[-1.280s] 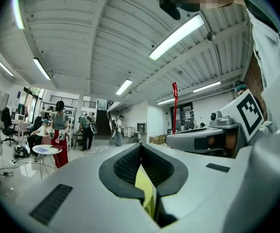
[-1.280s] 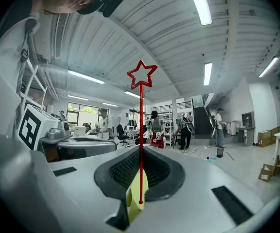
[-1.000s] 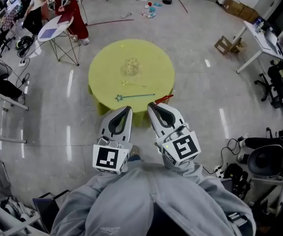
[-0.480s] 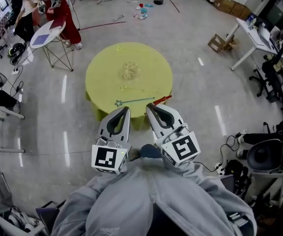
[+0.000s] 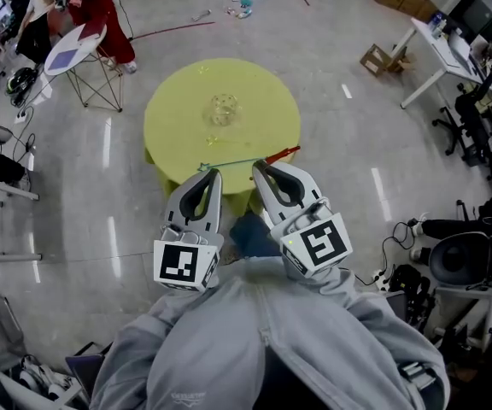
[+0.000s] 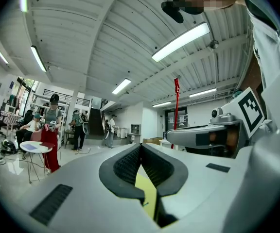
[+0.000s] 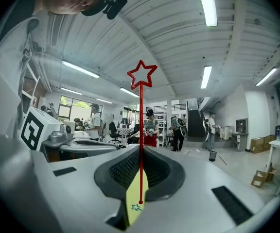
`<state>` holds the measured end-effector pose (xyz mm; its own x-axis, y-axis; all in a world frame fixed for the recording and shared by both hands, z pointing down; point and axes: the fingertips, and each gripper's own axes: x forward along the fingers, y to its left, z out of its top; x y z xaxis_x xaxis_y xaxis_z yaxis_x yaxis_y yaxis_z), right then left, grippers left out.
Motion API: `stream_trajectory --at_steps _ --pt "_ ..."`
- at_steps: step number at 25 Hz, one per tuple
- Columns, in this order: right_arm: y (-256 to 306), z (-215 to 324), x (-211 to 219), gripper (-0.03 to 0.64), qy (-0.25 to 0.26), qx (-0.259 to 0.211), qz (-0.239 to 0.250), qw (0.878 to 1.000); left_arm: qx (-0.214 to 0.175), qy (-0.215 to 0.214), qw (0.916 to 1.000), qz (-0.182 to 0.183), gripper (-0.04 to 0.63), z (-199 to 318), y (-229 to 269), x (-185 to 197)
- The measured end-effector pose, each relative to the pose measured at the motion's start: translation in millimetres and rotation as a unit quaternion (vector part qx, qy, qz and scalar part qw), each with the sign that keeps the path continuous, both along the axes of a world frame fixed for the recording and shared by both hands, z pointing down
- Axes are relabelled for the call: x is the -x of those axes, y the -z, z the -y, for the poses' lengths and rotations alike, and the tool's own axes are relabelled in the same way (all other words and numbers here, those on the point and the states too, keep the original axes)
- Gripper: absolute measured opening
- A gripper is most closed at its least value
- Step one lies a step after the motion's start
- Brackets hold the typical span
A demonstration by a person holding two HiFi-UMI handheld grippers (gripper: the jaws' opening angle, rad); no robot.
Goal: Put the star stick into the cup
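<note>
A clear cup (image 5: 223,108) stands near the middle of the round yellow table (image 5: 173,122). My right gripper (image 5: 261,167) is shut on a red star stick (image 5: 284,154) at the table's near edge. In the right gripper view the stick's shaft (image 7: 140,140) rises from between the jaws to its red star (image 7: 141,74). A second, teal star stick (image 5: 233,162) lies flat on the table just beyond both grippers; its star (image 7: 136,207) shows through the jaw gap. My left gripper (image 5: 213,174) is beside the right one, shut and holding nothing (image 6: 140,145).
A small folding table (image 5: 73,48) and people stand at the far left. A desk (image 5: 438,54), cardboard boxes (image 5: 374,58) and office chairs (image 5: 477,118) are at the right. Cables and a dark chair base (image 5: 464,272) lie on the floor near my right.
The table has come closer in the head view. Both grippers now reach its near edge, beside the teal stick. The red stick stays gripped.
</note>
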<state>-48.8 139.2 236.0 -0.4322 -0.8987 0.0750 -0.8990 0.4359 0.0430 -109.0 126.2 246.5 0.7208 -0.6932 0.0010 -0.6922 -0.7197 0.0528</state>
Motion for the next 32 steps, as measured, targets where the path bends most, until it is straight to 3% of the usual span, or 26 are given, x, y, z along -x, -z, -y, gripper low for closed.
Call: stream_trajectory --at_steps 9,21,32 --pt "-15 62 -23 0.038 0.011 0.016 -0.001 1.0 0.009 0.005 0.9999 0.004 0.018 58 -8 -27" --pt "-44 203 -77 0.038 0.043 0.052 -0.002 0.998 0.042 0.033 0.9985 0.011 0.017 192 -36 -81" --pt "-71 300 -108 0.038 0.106 0.08 0.01 0.991 0.07 0.091 0.9931 0.021 0.017 279 -57 -114"
